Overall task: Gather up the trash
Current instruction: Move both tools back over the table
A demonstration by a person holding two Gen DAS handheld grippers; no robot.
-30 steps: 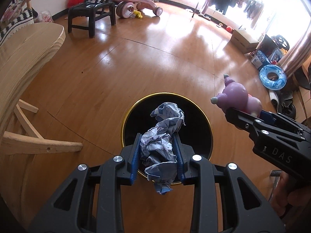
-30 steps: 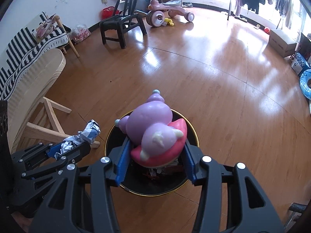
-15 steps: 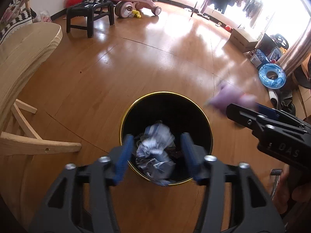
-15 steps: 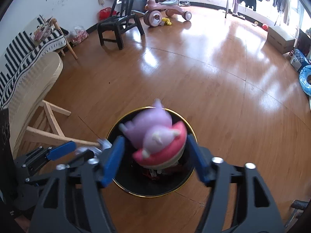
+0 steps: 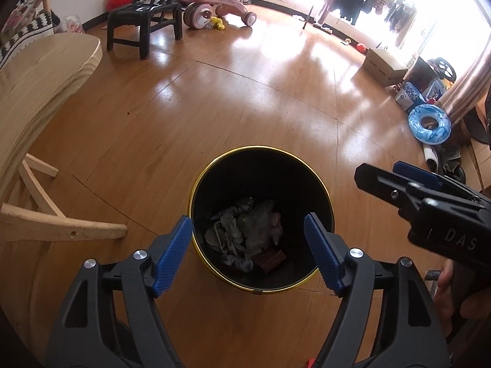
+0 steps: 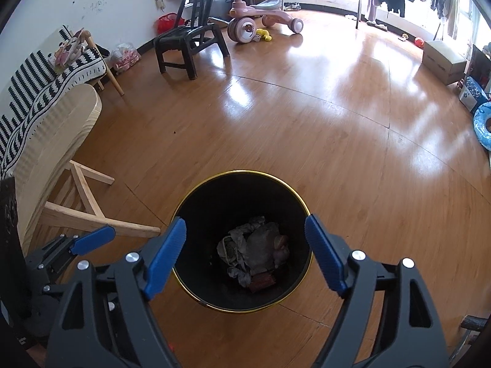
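A black bin with a gold rim (image 5: 196, 190) (image 6: 184, 205) stands on the wood floor. Inside lie crumpled paper (image 5: 230, 236) (image 6: 236, 248), the purple toy (image 5: 264, 224) (image 6: 270, 245) and a small brown item (image 5: 270, 259) (image 6: 262, 282). My left gripper (image 5: 247, 245) is open and empty, held above the bin's near rim. My right gripper (image 6: 245, 247) is open and empty, also above the bin. In the left wrist view the right gripper (image 5: 396, 178) shows at the right edge; in the right wrist view the left gripper (image 6: 89, 239) shows at the lower left.
A pale wooden table (image 5: 40, 82) (image 6: 58, 135) with angled legs stands to the left of the bin. Further off are a black chair (image 6: 187, 46), a pink ride-on toy (image 6: 257, 24), a blue swim ring (image 5: 429, 124) and boxes at the right.
Both grippers opened. The crumpled paper dropped from the left gripper and the purple toy from the right gripper; both now lie inside the bin.
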